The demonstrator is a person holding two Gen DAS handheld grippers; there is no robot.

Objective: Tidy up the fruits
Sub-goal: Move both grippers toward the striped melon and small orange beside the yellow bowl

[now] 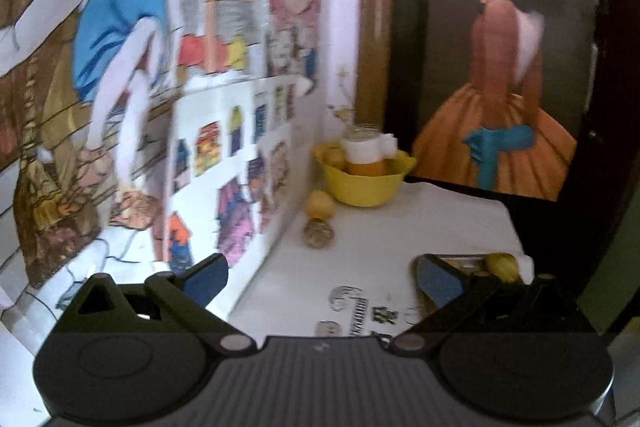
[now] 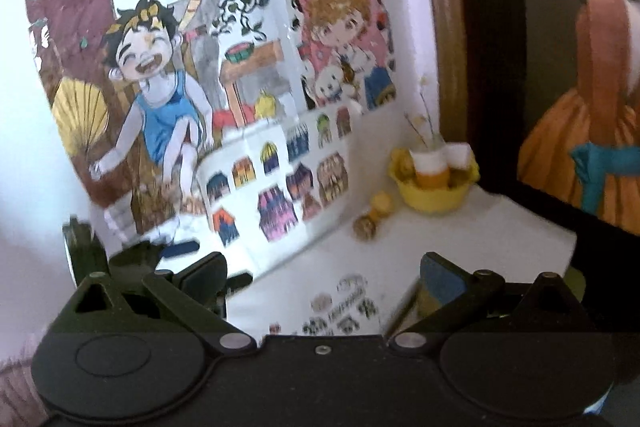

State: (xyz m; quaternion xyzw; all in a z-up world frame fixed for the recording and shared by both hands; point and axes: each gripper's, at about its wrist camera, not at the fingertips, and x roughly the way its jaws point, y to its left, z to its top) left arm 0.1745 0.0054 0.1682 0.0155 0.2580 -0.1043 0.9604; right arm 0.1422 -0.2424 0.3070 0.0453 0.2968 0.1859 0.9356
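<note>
A yellow bowl (image 1: 366, 183) (image 2: 432, 193) stands in the far corner of the white table (image 1: 400, 239) (image 2: 460, 239), holding small fruits and orange bottles with white caps. In front of it lie a yellow fruit (image 1: 320, 205) (image 2: 382, 203) and a brown walnut-like fruit (image 1: 319, 233) (image 2: 365, 228). Another yellow fruit (image 1: 502, 265) shows just past the right finger of my left gripper (image 1: 322, 277), which is open and empty, well short of the bowl. My right gripper (image 2: 322, 277) stands wide open and empty above the table. The other gripper (image 2: 132, 251) appears at its lower left.
Colourful cartoon posters (image 1: 224, 107) (image 2: 224, 99) cover the white wall on the left. A dark poster (image 1: 504, 67) (image 2: 580, 107) of a figure in an orange dress fills the back right. A flat tray-like object (image 1: 460, 261) lies by the yellow fruit at the table's right edge.
</note>
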